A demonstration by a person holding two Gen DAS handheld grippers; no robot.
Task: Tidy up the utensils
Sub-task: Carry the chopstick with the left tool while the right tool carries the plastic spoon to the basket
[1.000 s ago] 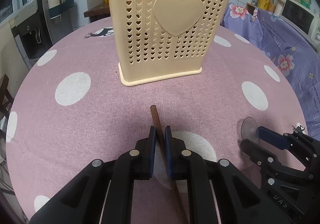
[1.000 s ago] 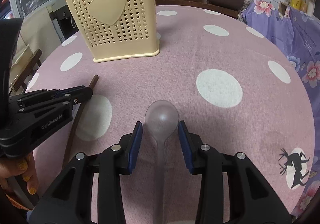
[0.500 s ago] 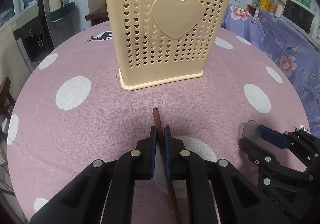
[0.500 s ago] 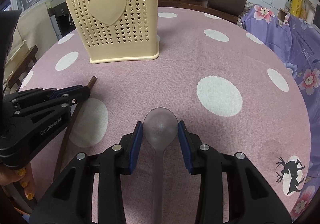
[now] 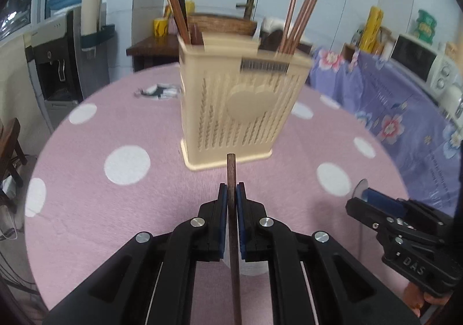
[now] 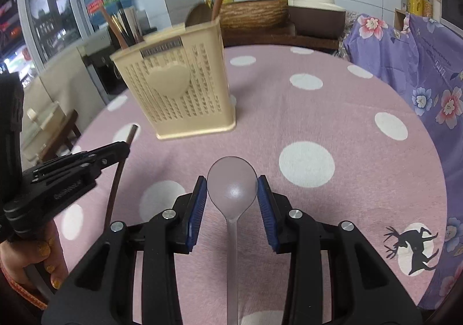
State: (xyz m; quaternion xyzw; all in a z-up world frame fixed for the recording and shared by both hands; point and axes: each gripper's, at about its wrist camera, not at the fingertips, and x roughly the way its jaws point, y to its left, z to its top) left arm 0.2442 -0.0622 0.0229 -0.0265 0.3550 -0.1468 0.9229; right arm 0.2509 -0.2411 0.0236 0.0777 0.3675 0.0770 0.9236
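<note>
My left gripper [image 5: 231,191] is shut on a dark brown chopstick [image 5: 231,171], whose tip sticks out past the pads toward the cream utensil holder [image 5: 240,110]. That perforated holder, with a heart on its face, stands upright on the pink dotted table [image 5: 127,209] and holds several chopsticks [image 5: 298,21]. My right gripper [image 6: 232,189] is shut on the bowl of a clear plastic spoon [image 6: 232,186], its handle running back between the fingers. In the right wrist view the holder [image 6: 176,93] is ahead to the left, and the left gripper [image 6: 121,148] with its chopstick [image 6: 115,186] is at the left edge.
A floral purple cloth [image 6: 419,76] covers furniture on the right. A woven basket [image 6: 254,15] and a tap stand on a dark counter behind the table. A water dispenser [image 5: 58,64] stands at the far left. A person's hand [image 6: 26,255] holds the left gripper.
Both grippers have lifted off the table with chopstick and spoon in them. The holder now appears lower and farther, so its rim and the chopsticks inside it show.
</note>
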